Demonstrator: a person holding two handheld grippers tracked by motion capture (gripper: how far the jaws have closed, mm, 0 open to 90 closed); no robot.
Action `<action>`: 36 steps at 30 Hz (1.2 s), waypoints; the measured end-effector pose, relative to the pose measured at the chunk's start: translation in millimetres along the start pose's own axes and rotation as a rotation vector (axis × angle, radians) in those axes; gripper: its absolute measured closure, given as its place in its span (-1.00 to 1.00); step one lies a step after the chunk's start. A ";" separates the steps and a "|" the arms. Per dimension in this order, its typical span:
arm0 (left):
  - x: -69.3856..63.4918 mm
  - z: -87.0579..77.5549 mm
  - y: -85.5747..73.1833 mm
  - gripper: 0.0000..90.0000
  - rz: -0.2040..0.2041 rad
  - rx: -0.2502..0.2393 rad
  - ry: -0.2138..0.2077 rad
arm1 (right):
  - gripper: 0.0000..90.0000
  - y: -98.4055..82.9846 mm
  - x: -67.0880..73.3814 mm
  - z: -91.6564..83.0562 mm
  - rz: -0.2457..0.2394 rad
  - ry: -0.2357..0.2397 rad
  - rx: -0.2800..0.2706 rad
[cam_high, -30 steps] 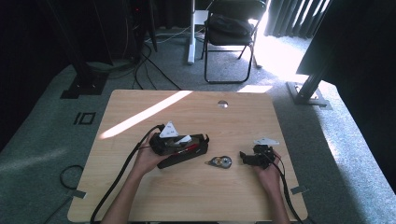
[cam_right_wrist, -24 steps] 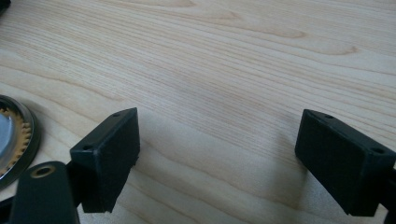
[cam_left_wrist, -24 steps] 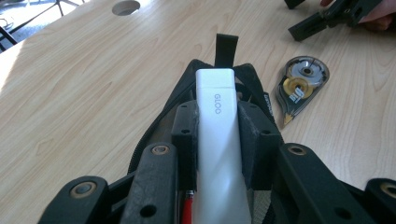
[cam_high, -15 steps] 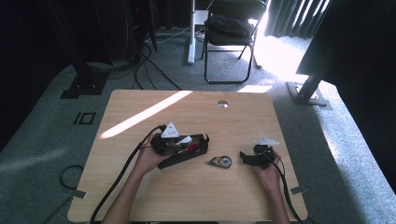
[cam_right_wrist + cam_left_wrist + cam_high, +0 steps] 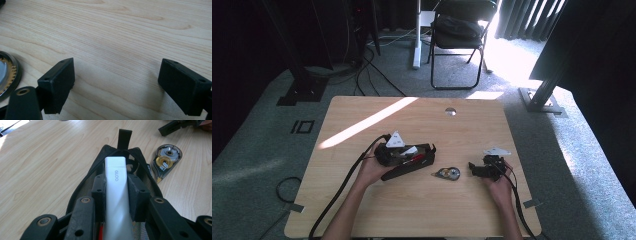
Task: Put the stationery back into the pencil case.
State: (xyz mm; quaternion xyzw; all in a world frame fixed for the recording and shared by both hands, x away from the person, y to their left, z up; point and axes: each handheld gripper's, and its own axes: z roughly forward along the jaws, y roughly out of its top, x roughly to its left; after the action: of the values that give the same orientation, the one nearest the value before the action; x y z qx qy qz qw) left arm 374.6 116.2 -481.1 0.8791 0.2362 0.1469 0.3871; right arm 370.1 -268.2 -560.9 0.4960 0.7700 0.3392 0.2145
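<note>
My left gripper (image 5: 117, 192) is shut on a white glue stick (image 5: 115, 177) marked GLOO, its pads pressing on both sides. The stick points into the open mouth of a black zip pencil case (image 5: 147, 170) lying on the table. In the high view the left gripper (image 5: 404, 151) sits over the case (image 5: 412, 169), where something red (image 5: 414, 159) shows inside. A clear correction tape dispenser (image 5: 448, 173) lies between the case and my right gripper (image 5: 476, 169). The right gripper (image 5: 116, 85) rests low on the wood, jaws wide apart with nothing between them; the dispenser's edge (image 5: 6, 72) lies to its left.
The wooden table (image 5: 377, 120) has a sunlit stripe across its left half and a round grommet (image 5: 450, 111) near the far edge. A black folding chair (image 5: 459, 30) and stand legs sit on the carpet beyond. Cables trail off the table's near edge.
</note>
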 end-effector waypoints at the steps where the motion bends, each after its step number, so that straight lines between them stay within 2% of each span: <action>1: 0.1 0.5 -0.2 0.56 0.001 0.002 0.000 | -0.69 0.0 0.0 0.0 0.000 0.000 0.000; 20: -2.4 6.3 -2.5 0.56 0.003 0.033 -0.029 | -0.69 0.0 0.0 0.0 0.000 0.000 0.000; 36: -5.6 -8.8 -3.1 0.58 0.023 0.056 0.003 | -0.69 0.0 0.0 0.0 0.000 0.000 0.000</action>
State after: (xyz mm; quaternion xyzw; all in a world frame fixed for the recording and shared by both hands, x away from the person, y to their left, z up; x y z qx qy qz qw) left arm 365.0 120.4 -478.0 0.8919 0.2307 0.1462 0.3603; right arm 370.1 -268.2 -560.9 0.4960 0.7699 0.3394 0.2146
